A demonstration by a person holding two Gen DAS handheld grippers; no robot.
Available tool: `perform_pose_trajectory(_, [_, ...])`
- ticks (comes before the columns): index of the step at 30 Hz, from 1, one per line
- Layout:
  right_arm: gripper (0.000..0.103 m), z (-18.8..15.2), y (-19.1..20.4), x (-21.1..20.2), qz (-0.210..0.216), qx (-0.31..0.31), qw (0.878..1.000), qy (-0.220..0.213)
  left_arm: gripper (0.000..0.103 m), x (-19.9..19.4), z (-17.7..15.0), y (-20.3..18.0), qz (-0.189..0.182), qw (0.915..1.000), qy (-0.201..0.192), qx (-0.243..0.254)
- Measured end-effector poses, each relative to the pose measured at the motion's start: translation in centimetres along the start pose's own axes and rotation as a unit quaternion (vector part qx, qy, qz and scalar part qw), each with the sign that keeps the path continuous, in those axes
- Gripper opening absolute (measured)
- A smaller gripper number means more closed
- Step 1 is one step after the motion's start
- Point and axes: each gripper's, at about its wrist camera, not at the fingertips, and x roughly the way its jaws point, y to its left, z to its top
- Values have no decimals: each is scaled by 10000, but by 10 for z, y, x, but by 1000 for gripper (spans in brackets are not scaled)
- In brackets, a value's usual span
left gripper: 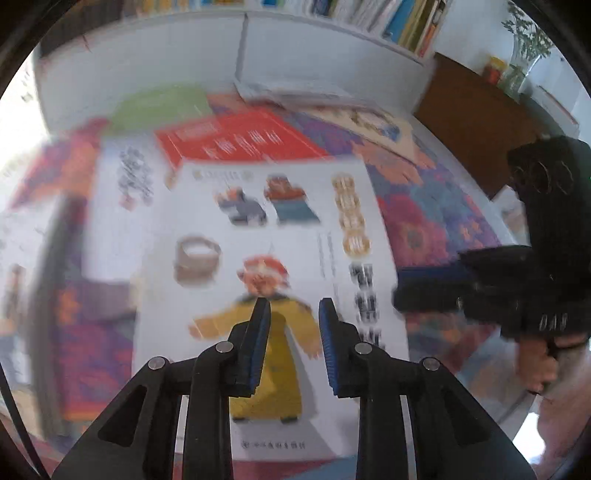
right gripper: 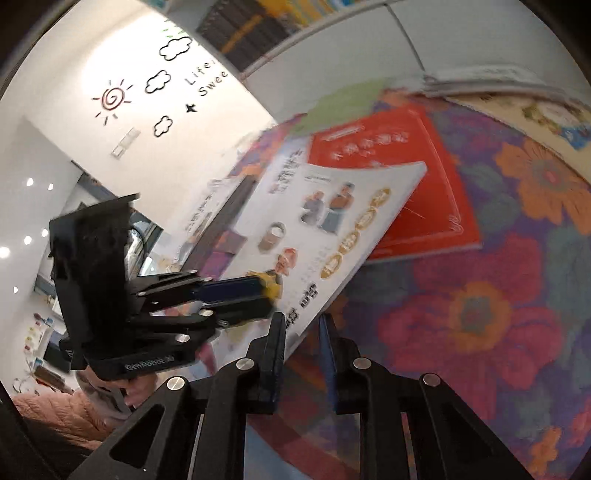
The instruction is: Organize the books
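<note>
A white picture book with a yellow-robed figure on its cover lies partly over a red book on a floral cloth. My left gripper is over the cover at the figure's neck. Its jaws are drawn close, and only the cover shows through the narrow gap. In the right wrist view the white book tilts up and its right edge runs between the fingers of my right gripper, which is shut on it. The left gripper reaches in from the left. The right gripper meets that edge from the right.
A green book and another white book lie further back and left. A pale stack of books sits against the white shelf unit, with upright books above. A brown cabinet holds a plant vase.
</note>
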Motion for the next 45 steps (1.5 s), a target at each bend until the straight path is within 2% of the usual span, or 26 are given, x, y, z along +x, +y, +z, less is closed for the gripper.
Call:
perform_pose_trajectory(1, [19, 0, 6, 4, -247, -90, 9996, 41, 24, -7, 0, 7, 261, 9995, -166, -10])
perform_pose_trajectory(3, [19, -1, 1, 7, -509, -7, 9986, 144, 26, -12, 0, 27, 347, 9992, -125, -163])
perform_pose_trajectory(5, [19, -5, -17, 12, -354, 389, 9981, 318, 26, -10, 2, 51, 462, 9978, -5, -480])
perform_pose_trajectory(7, [19, -10, -37, 19, -37, 840, 9954, 458, 26, -5, -2, 74, 904, 9933, 82, -717])
perform_pose_trajectory(8, [19, -11, -45, 16, 138, 956, 9947, 347, 27, -1, -4, 83, 883, 9928, 134, -792])
perform_pose_trajectory(11, [22, -17, -58, 15, 549, 1332, 9893, 226, 27, 0, -1, 96, 279, 9935, 174, -1088])
perform_pose_trajectory(13, [26, -23, -67, 14, 960, 1650, 9815, 147, 27, 4, 1, 96, 76, 9936, 223, -1105])
perform_pose_trajectory(16, [26, -22, -71, 17, 1227, 1714, 9775, 118, 27, 4, 5, 92, 121, 9948, 258, -977])
perform_pose_trajectory(17, [26, -21, -70, 17, 1226, 1677, 9781, 138, 27, 8, 7, 92, 52, 9947, 305, -977])
perform_pose_trajectory(19, [26, -21, -65, 20, 1168, 1543, 9809, 189, 28, 10, 7, 92, -318, 9937, 445, -979])
perform_pose_trajectory(22, [31, -14, -62, 30, 1097, 1515, 9822, 174, 29, 11, 8, 82, -88, 9963, 490, -693])
perform_pose_trajectory(24, [32, -11, -63, 32, 1062, 1481, 9831, 165, 29, 9, 7, 83, -116, 9959, 516, -738])
perform_pose_trajectory(31, [31, -3, -70, 37, 1064, 1504, 9829, 75, 31, 17, -3, 97, -775, 9880, 697, -1143])
perform_pose_trajectory(33, [31, 0, -67, 40, 1002, 1348, 9857, 147, 31, 15, -7, 97, -771, 9882, 567, -1199])
perform_pose_trajectory(35, [24, 5, -65, 42, 909, 1225, 9881, 172, 31, 15, -6, 96, -700, 9880, 549, -1261])
perform_pose_trajectory(36, [17, 5, -66, 41, 783, 1219, 9893, 169, 31, 14, -6, 94, -639, 9884, 539, -1272])
perform_pose_trajectory(39, [15, 6, -63, 38, 603, 1270, 9900, 69, 29, 10, -3, 87, -535, 9902, 576, -1151])
perform_pose_trajectory(42, [14, 10, -46, 28, 293, 972, 9948, -120, 29, 2, 0, 91, -783, 9871, 521, -1294])
perform_pose_trajectory(45, [14, 17, -35, 19, 457, 1073, 9930, -197, 29, -6, 3, 91, -797, 9875, 438, -1286])
